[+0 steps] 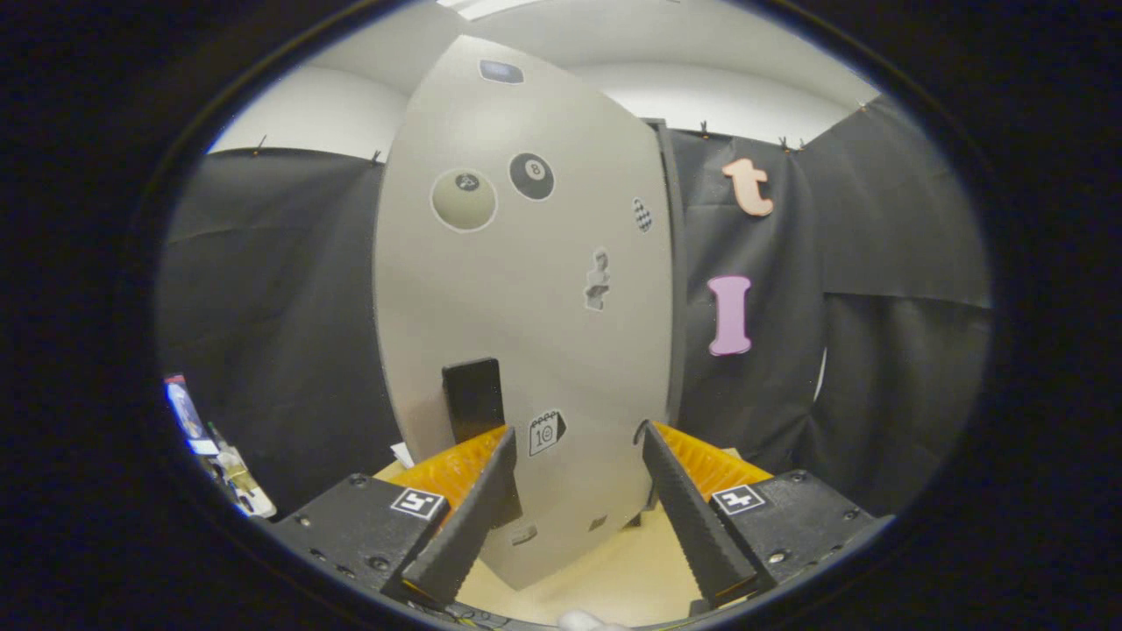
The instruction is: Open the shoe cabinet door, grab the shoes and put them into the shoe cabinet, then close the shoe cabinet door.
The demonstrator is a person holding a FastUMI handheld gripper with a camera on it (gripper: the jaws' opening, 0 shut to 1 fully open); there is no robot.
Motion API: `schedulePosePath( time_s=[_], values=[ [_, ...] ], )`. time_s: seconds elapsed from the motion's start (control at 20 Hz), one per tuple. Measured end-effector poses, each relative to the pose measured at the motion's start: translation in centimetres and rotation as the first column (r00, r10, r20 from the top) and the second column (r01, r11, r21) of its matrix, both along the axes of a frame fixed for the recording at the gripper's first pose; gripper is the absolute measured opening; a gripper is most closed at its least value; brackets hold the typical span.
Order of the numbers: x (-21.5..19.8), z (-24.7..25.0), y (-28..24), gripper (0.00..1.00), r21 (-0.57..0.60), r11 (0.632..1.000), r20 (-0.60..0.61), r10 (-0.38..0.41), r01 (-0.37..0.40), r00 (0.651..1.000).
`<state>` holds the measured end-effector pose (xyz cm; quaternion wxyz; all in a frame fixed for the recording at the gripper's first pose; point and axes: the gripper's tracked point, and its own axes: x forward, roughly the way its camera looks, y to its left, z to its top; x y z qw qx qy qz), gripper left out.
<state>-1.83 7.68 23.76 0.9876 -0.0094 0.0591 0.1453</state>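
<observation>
Your gripper (578,451) is spread wide, its fingers holding nothing. Just ahead of them stands the grey shoe cabinet door (526,289), upright on a pale wooden floor (605,578) and covered with stickers, among them two billiard balls (500,188). A black handle (473,399) sits low on the door, just beyond your left finger (469,517). Black cloth (280,307) hangs behind on both sides.

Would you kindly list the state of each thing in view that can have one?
Cabinet door: shut, as far as the view shows, upright just ahead of the fingers.
Black handle: on the door, ungrasped, by the left finger.
Gripper: open, fingers spread before the door's lower part, holding nothing.
</observation>
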Motion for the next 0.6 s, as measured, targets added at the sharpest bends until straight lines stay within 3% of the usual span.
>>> schedulePosePath(
  time_s=[0.1,0.25,0.6],
  values=[
    [0.6,-0.3,2.1,0.98,0.001,0.999,-0.012,0.044,-0.044,0.999],
    [0.3,0.2,2.7,0.99,0.004,0.999,-0.001,0.037,-0.037,0.999],
    [-1.2,2.4,1.1,0.99,0.014,0.999,0.024,-0.038,0.037,0.999]
  ],
)
